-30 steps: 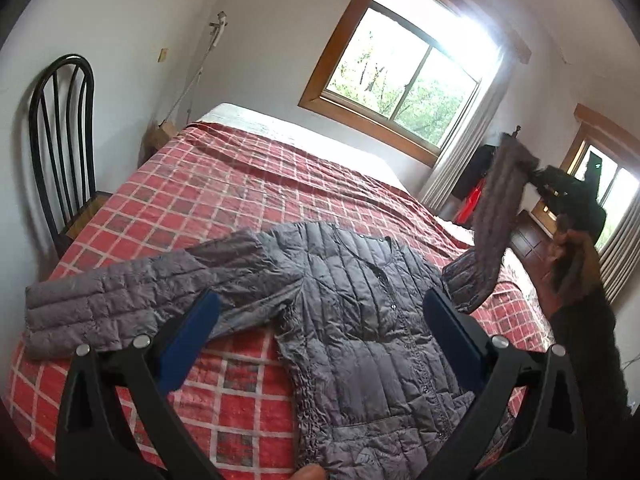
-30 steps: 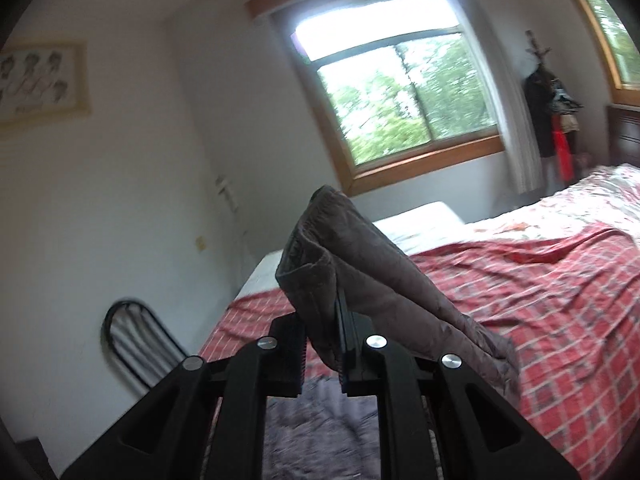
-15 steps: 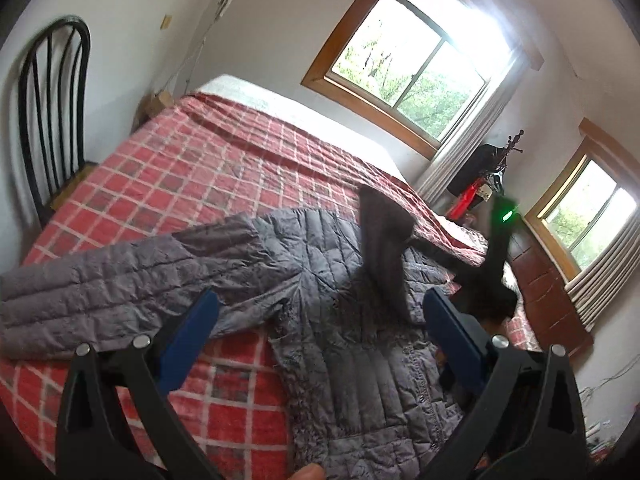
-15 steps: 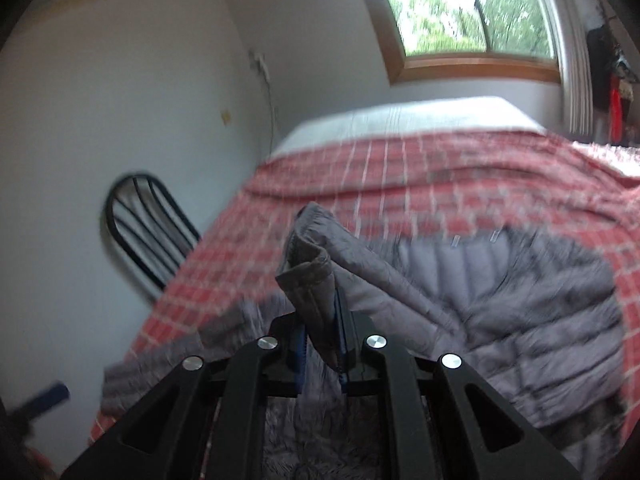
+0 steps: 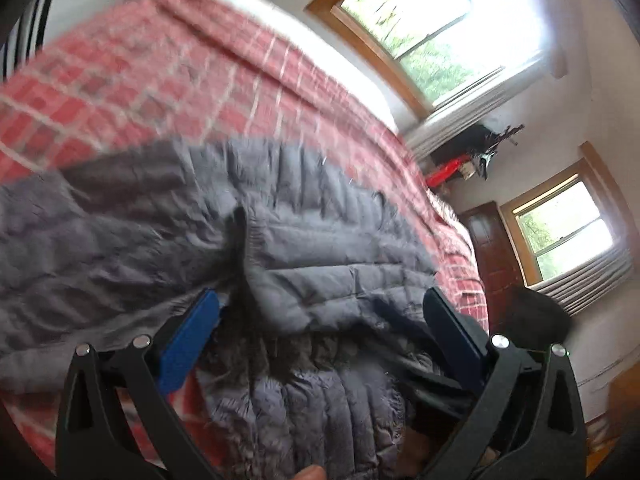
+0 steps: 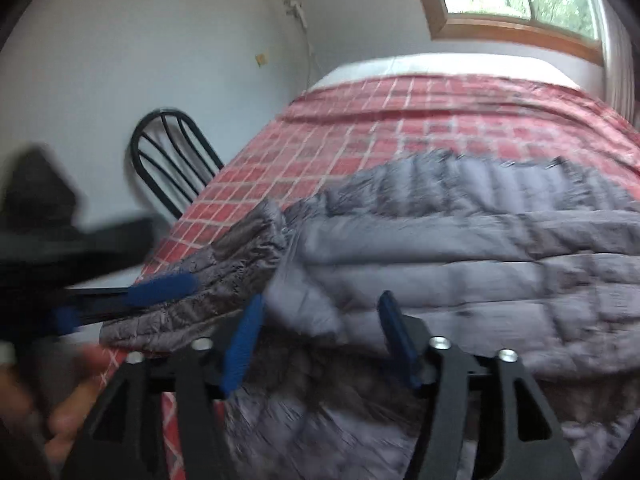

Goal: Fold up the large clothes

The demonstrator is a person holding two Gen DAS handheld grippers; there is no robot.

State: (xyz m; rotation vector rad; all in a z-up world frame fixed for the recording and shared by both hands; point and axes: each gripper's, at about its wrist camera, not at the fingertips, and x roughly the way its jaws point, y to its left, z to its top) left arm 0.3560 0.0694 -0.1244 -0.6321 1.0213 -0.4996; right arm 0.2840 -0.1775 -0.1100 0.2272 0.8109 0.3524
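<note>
1. Item: grey quilted puffer jacket [image 5: 320,248], with stitched horizontal and vertical channels and a matte, slightly crinkled shell
2. Location: spread on the red plaid bedspread [image 5: 160,80], near the front edge of the bed
3. State: one sleeve [image 6: 460,264] is folded across the body and lies flat over the chest panel
4. Cuff end of that folded sleeve [image 5: 256,240] rests near the jacket's middle
5. The other sleeve [image 6: 224,280] extends outward toward the bed edge, unfolded
6. Both views are motion-blurred; finer details cannot be determined
</note>
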